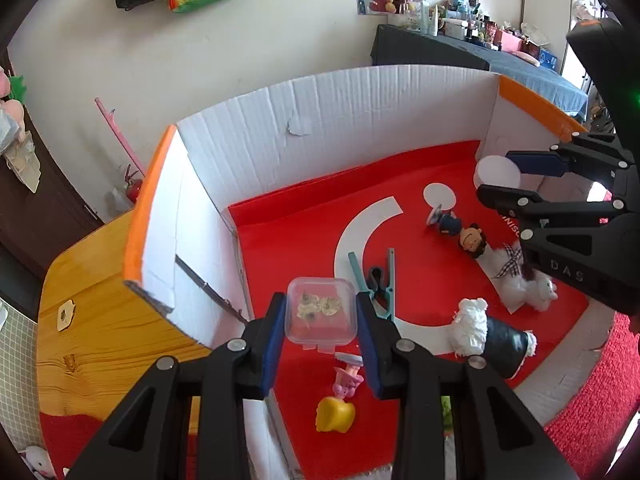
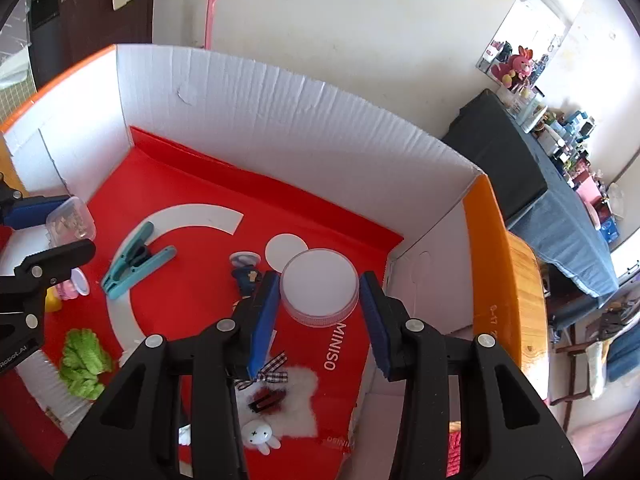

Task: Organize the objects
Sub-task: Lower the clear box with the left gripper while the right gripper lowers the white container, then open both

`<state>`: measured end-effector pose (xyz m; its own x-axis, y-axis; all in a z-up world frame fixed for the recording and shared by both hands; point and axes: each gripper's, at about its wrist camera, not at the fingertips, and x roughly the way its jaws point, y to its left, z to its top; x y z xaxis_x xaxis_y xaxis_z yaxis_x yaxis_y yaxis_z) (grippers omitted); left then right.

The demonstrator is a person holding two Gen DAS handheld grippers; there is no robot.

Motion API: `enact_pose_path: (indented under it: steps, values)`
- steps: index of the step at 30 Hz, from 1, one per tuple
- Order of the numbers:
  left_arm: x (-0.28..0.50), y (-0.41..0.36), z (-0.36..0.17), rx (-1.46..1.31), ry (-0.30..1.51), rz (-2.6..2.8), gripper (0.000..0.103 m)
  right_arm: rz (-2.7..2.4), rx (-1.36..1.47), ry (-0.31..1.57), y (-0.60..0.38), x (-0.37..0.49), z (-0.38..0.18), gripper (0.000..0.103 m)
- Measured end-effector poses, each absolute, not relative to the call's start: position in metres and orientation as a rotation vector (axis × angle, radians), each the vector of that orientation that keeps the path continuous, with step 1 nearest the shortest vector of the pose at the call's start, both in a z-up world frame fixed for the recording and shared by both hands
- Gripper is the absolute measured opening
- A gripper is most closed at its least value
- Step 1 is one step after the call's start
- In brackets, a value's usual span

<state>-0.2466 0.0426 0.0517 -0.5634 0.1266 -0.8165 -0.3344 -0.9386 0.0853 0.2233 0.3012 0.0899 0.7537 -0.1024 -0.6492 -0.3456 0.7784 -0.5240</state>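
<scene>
A white-walled cardboard box (image 1: 248, 128) w/ orange rim and a red liner (image 1: 304, 248) is seen on a wooden table (image 1: 92, 280); a cluttered side table (image 1: 500, 52) is set against the wall at upper right of the left wrist view.

The left gripper (image 1: 322, 320) is seen at bottom centre of its own view, jaws only partly apart and closed onto a small clear square container (image 1: 322, 312), blue pads pressed on both its sides. In the right wrist view the same container is seen at the left edge.

The right gripper (image 2: 320, 300) is likewise narrowly set, pads clamped on a round white-lidded jar (image 2: 319, 286), centre of its frame; in the left wrist view the jar is found at far right.

Loose on the liner: teal clippers (image 2: 136, 258) left of centre in the right wrist view, a small dark-haired figurine (image 1: 460, 230), a white fluffy piece w/ checked bow (image 2: 280, 392), a white bunny charm (image 2: 260, 436) just below it, a green crinkled item (image 2: 84, 360) at lower left, a pink-and-yellow toy (image 1: 340, 400) at bottom centre of the left wrist view, and a black-and-white fuzzy item (image 1: 492, 340) to its right.
</scene>
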Motion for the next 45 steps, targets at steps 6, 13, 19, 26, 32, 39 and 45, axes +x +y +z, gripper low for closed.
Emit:
enact_pose_path:
  steps: [6, 13, 19, 26, 32, 39, 45]
  values:
    - [-0.251, 0.043, 0.045, -1.337, 0.349, 2.534, 0.036, 0.118, -0.706, 0.738, 0.305, 0.233, 0.084, 0.040]
    - [-0.255, 0.037, 0.042, -1.379, 0.321, 2.522, 0.036, 0.107, -0.715, 0.788, 0.304, 0.247, 0.077, 0.040]
    - [-0.259, 0.030, 0.039, -1.423, 0.289, 2.508, 0.036, 0.099, -0.723, 0.828, 0.303, 0.258, 0.073, 0.040]
    - [-0.267, 0.031, 0.032, -1.455, 0.263, 2.496, 0.036, 0.095, -0.718, 0.867, 0.303, 0.263, 0.067, 0.040]
    - [-0.267, 0.035, 0.032, -1.461, 0.271, 2.501, 0.036, 0.098, -0.713, 0.889, 0.302, 0.265, 0.065, 0.040]
    - [-0.267, 0.035, 0.031, -1.466, 0.281, 2.499, 0.036, 0.099, -0.713, 0.891, 0.302, 0.261, 0.064, 0.040]
    - [-0.270, 0.036, 0.033, -1.463, 0.294, 2.502, 0.036, 0.099, -0.714, 0.892, 0.301, 0.263, 0.065, 0.040]
